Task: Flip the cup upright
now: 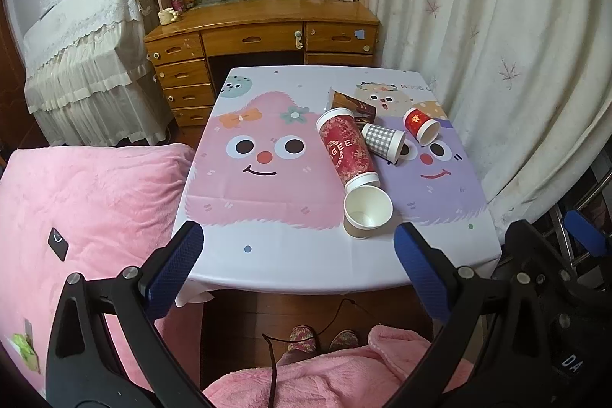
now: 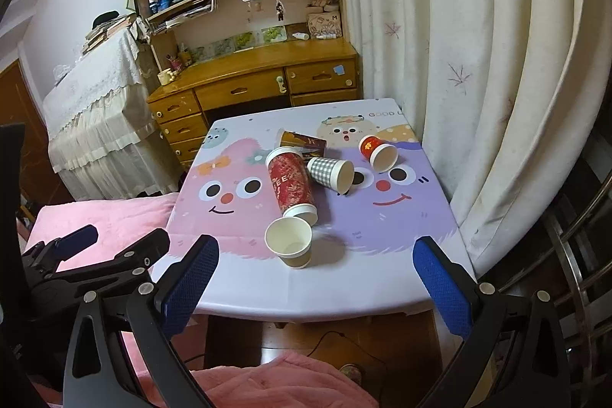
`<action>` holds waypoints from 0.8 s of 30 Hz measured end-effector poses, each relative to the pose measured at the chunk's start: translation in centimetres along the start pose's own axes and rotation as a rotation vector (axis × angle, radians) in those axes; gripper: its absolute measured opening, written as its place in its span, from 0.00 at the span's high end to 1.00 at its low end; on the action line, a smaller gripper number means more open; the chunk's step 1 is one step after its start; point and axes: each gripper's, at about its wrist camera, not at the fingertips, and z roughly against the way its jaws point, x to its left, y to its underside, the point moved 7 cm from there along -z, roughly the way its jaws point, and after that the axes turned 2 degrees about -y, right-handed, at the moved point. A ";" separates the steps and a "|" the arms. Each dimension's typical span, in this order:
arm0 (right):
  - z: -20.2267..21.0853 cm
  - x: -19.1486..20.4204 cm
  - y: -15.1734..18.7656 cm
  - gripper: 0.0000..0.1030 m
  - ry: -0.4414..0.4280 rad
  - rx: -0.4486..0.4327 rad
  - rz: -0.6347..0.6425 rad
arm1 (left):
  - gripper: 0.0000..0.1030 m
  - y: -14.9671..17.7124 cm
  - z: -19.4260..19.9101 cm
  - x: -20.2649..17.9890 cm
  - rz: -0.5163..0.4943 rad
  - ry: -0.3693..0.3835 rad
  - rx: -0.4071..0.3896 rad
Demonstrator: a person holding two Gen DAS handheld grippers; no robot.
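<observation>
Several paper cups lie on the small table (image 1: pixel 267 266). A brown cup (image 1: pixel 366 212) stands upright near the front edge; it also shows in the right wrist view (image 2: pixel 289 242). A tall red cup (image 1: pixel 346 150) (image 2: pixel 291 184), a checkered cup (image 1: pixel 383 141) (image 2: pixel 332 173) and a small red cup (image 1: pixel 420 125) (image 2: pixel 378 152) lie on their sides. A dark brown cup (image 1: pixel 350 102) (image 2: pixel 300 142) lies behind them. My left gripper (image 1: pixel 298 262) is open and empty, in front of the table. My right gripper (image 2: pixel 315 278) is open and empty near the front edge.
A cartoon tablecloth covers the table. A wooden desk (image 1: pixel 264 25) with shelves stands behind it. A curtain (image 1: pixel 497 25) hangs at the right. A pink blanket (image 1: pixel 76 209) lies at the left. Metal bars (image 2: pixel 573 255) stand at the far right.
</observation>
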 end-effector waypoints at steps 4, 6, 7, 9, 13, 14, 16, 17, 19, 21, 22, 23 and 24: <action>-0.1 0.0 0.0 0.00 0.000 0.000 0.000 | 0.04 0.0 0.0 0.0 0.004 0.007 0.002; -0.1 0.0 0.0 0.00 0.000 0.001 -0.001 | 0.04 0.0 -0.1 0.1 0.002 0.004 0.002; 0.0 0.0 0.0 0.00 0.000 -0.001 0.000 | 0.04 0.0 0.0 0.0 0.003 0.005 0.003; -0.1 0.0 0.0 0.00 0.000 0.000 -0.001 | 0.04 0.0 -0.1 0.1 0.001 0.006 0.001; 0.0 0.0 -0.1 0.00 0.001 -0.001 0.001 | 0.04 0.0 0.0 0.0 0.004 0.008 0.003; 0.0 -0.1 -0.1 0.00 0.001 -0.001 0.001 | 0.04 0.0 0.0 0.0 0.003 0.007 0.002; -0.1 -0.1 -0.1 0.00 -0.001 0.000 0.000 | 0.04 0.0 -0.1 0.0 0.002 0.007 0.002; -0.1 -0.1 -0.1 0.00 -0.001 0.001 0.001 | 0.04 0.0 -0.1 0.0 0.003 0.007 0.003; -0.2 -0.1 0.0 0.00 -0.001 0.003 0.000 | 0.04 0.0 -0.1 0.0 0.002 0.007 0.004; -0.1 -0.1 -0.1 0.00 0.000 0.001 0.001 | 0.04 0.0 -0.1 0.0 0.002 0.008 0.003; -0.1 -0.1 -0.1 0.00 0.000 0.001 0.001 | 0.04 0.0 0.0 0.0 0.002 0.007 0.003; -0.1 -0.1 -0.1 0.00 -0.001 0.002 0.001 | 0.04 0.0 -0.1 0.0 0.002 0.008 0.003; -0.1 -0.1 -0.1 0.00 0.000 0.003 0.001 | 0.04 0.0 -0.2 0.0 0.001 0.009 0.005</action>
